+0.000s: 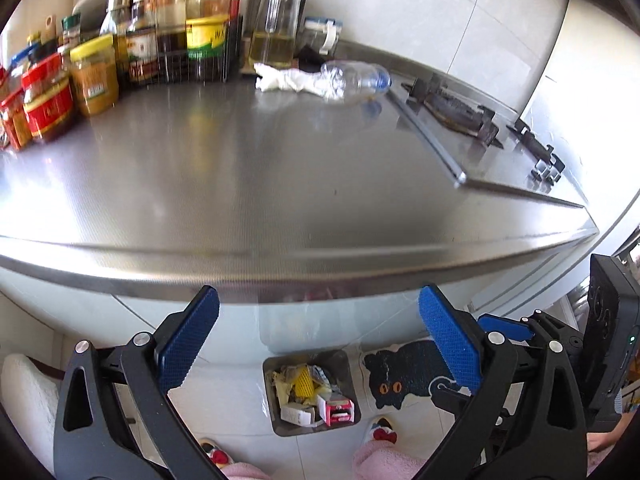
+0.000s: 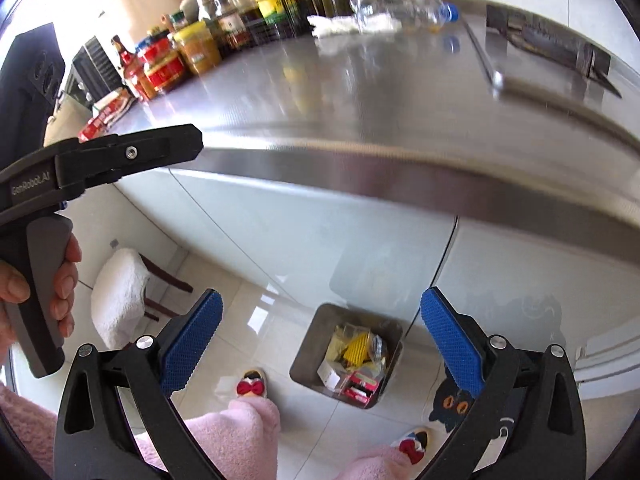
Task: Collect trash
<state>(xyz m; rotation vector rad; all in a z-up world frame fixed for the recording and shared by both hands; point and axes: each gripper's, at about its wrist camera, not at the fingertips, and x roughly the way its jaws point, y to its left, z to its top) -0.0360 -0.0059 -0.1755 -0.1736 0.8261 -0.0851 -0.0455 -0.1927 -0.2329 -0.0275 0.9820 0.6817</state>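
Note:
A crushed clear plastic bottle [image 1: 352, 80] with a blue cap and a crumpled white tissue [image 1: 280, 80] lie at the back of the steel counter [image 1: 260, 184]. They also show in the right wrist view: the bottle [image 2: 400, 10] and the tissue [image 2: 332, 24]. A metal trash bin [image 1: 312, 392] on the floor below the counter holds wrappers and small boxes; it also shows in the right wrist view [image 2: 348, 360]. My left gripper [image 1: 320, 340] is open and empty above the bin. My right gripper [image 2: 320, 344] is open and empty, also over the bin.
Sauce jars and oil bottles [image 1: 120, 52] crowd the counter's back left. A gas hob [image 1: 480, 128] is set in on the right. A black cat mat [image 1: 404, 372] lies on the tiled floor beside the bin. A white-cushioned stool [image 2: 120, 300] stands to the left.

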